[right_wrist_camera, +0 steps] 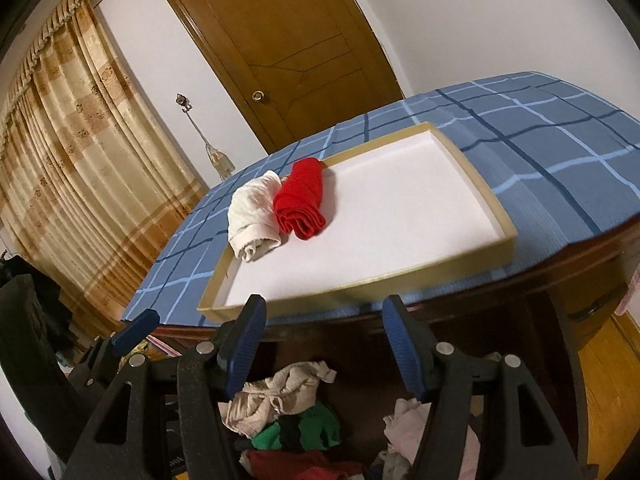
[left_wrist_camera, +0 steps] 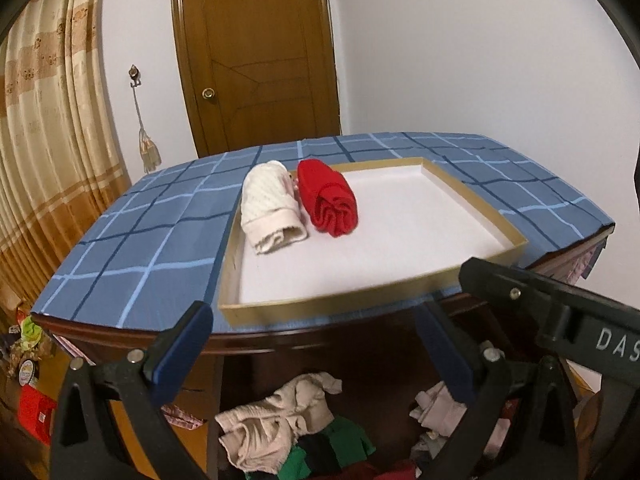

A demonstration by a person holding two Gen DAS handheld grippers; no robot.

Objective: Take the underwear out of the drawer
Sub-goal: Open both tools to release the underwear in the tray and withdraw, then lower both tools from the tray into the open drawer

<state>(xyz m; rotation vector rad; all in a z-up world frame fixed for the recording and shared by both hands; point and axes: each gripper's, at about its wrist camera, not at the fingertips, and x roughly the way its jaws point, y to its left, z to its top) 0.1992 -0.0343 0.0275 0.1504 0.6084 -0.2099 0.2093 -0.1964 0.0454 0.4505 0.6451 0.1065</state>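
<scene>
Blue rubber pads are seen on both claws, and both sets of jaws stand apart with nothing between them. The left claw [left_wrist_camera: 312, 352] is held above the open drawer [left_wrist_camera: 224, 412], its pads spread wide; directly below and ahead of it a beige garment [left_wrist_camera: 276, 412] lies crumpled on top of the pile, with a green piece [left_wrist_camera: 340, 440] just beneath that and a pale pink item [left_wrist_camera: 440, 412] under the claw's right finger. The right claw [right_wrist_camera: 324, 344] is likewise parted, about half spread, and empty. In its view the same beige garment [right_wrist_camera: 276, 396] lies just below the gap between the pads, the green piece [right_wrist_camera: 304, 432] under it, a red one [right_wrist_camera: 296, 464] nearer the camera, and the pale pink item [right_wrist_camera: 408, 424] beside the right finger. No garment in the drawer is touched by either claw. Beyond both claws, past the dark wooden edge of the cabinet, a shallow tray [left_wrist_camera: 332, 308] with a tan rim and white floor is set on a blue checked cloth [left_wrist_camera: 132, 240]. Two rolled pieces of underwear rest in the tray's far left part: a white roll [left_wrist_camera: 268, 208] and a red roll [left_wrist_camera: 328, 200], side by side and touching, the white one to the left and overlapping the rim. The rest of the tray floor is bare. Part of the right claw's black body crosses the right side of the left view. A brown door [left_wrist_camera: 256, 52] and a tan curtain [left_wrist_camera: 44, 132] are seen in the background.
</scene>
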